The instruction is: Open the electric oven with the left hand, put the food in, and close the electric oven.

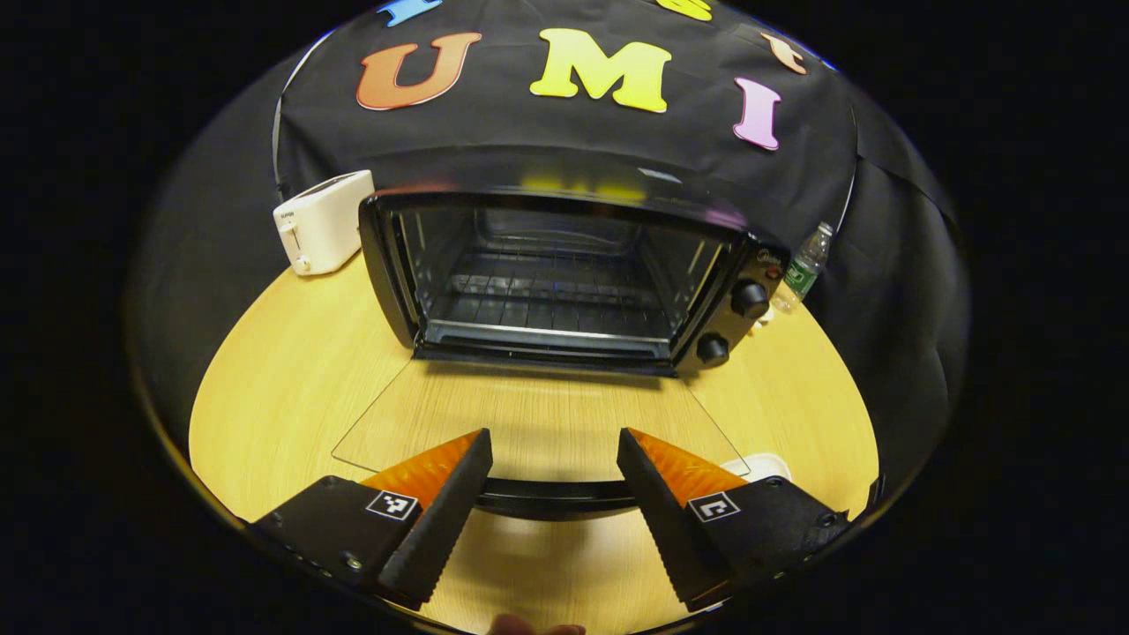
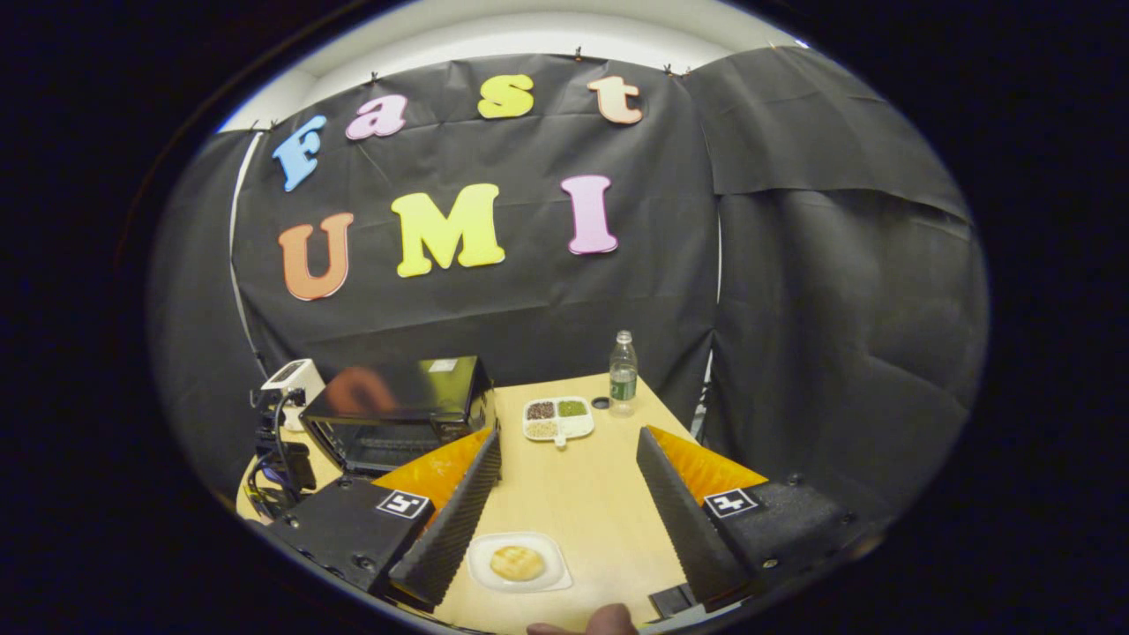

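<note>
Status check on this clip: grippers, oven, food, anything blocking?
Left gripper open, at the lowered door's handle. Oven open, rack bare. Right gripper open above the food on its plate. Nothing blocking.

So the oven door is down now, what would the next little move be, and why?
Probably the right gripper should drop toward the round bun on its white plate and close on it. The oven stands open with its glass door flat on the table and the rack bare, while the left gripper, open, straddles the door handle. The food is untouched.
</note>
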Available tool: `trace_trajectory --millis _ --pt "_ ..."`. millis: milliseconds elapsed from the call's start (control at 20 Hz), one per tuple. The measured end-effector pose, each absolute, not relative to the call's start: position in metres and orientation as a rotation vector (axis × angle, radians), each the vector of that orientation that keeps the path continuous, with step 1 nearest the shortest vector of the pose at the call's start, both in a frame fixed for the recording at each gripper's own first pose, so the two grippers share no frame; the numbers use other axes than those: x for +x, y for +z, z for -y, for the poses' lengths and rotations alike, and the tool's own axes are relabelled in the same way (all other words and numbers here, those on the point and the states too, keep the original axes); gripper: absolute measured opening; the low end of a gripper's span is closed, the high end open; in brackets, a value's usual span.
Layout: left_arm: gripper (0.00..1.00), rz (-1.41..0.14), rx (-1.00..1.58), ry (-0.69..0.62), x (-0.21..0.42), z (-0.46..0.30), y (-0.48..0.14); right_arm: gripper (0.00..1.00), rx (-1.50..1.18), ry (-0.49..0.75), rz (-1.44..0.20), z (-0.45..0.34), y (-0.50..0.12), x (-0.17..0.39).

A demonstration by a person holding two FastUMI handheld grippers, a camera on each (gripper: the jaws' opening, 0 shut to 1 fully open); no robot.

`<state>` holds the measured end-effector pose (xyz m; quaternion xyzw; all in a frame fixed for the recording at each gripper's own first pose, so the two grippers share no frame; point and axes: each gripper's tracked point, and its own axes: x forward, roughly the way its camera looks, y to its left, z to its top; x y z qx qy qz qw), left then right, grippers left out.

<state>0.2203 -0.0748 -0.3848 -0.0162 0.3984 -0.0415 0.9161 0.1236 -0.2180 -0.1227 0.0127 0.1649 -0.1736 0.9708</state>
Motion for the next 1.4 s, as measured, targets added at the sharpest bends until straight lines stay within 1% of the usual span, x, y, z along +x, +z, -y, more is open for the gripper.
trace_trajectory --millis 250,300,350,400,500,550,600,650,700,750,800,1100,1400 --pt "0.95 -0.883 -0.026 -0.101 0.197 0.06 -0.415 0.97 -0.015 -0.367 -0.367 0.206 -0.123 0.09" --pt "1.0 -0.869 -0.023 -0.104 0.197 0.06 -0.416 0.96 -0.025 -0.366 -0.375 0.202 -0.123 0.084" --pt "0.95 -0.849 -0.015 -0.119 0.197 0.061 -0.416 0.96 -0.039 -0.363 -0.38 0.198 -0.122 0.078" --pt "0.95 -0.836 0.001 -0.131 0.196 0.061 -0.414 0.99 -0.053 -0.361 -0.386 0.194 -0.122 0.072" --pt "0.95 -0.802 0.012 -0.148 0.195 0.059 -0.409 0.97 -0.072 -0.349 -0.393 0.183 -0.124 0.063" --pt "1.0 -0.768 0.019 -0.154 0.196 0.058 -0.404 0.97 -0.073 -0.341 -0.399 0.177 -0.125 0.059" --pt "0.94 -0.74 0.023 -0.16 0.198 0.057 -0.399 0.97 -0.072 -0.334 -0.405 0.171 -0.127 0.054" --pt "0.93 -0.717 0.019 -0.165 0.197 0.056 -0.393 0.98 -0.068 -0.329 -0.407 0.165 -0.127 0.05" --pt "0.83 -0.697 0.011 -0.171 0.196 0.055 -0.386 0.98 -0.063 -0.325 -0.404 0.16 -0.127 0.044" --pt "0.93 -0.671 0.005 -0.178 0.193 0.055 -0.374 0.98 -0.059 -0.325 -0.399 0.155 -0.125 0.04" --pt "0.94 -0.645 0.004 -0.183 0.19 0.052 -0.36 0.98 -0.054 -0.325 -0.393 0.151 -0.125 0.034" --pt "0.93 -0.455 0.008 -0.217 0.154 0.038 -0.265 0.98 -0.018 -0.325 -0.392 0.134 -0.134 0.007" --pt "0.93 -0.329 0.003 -0.185 0.091 0.018 -0.175 0.97 0.003 -0.284 -0.432 0.118 -0.173 0.002"
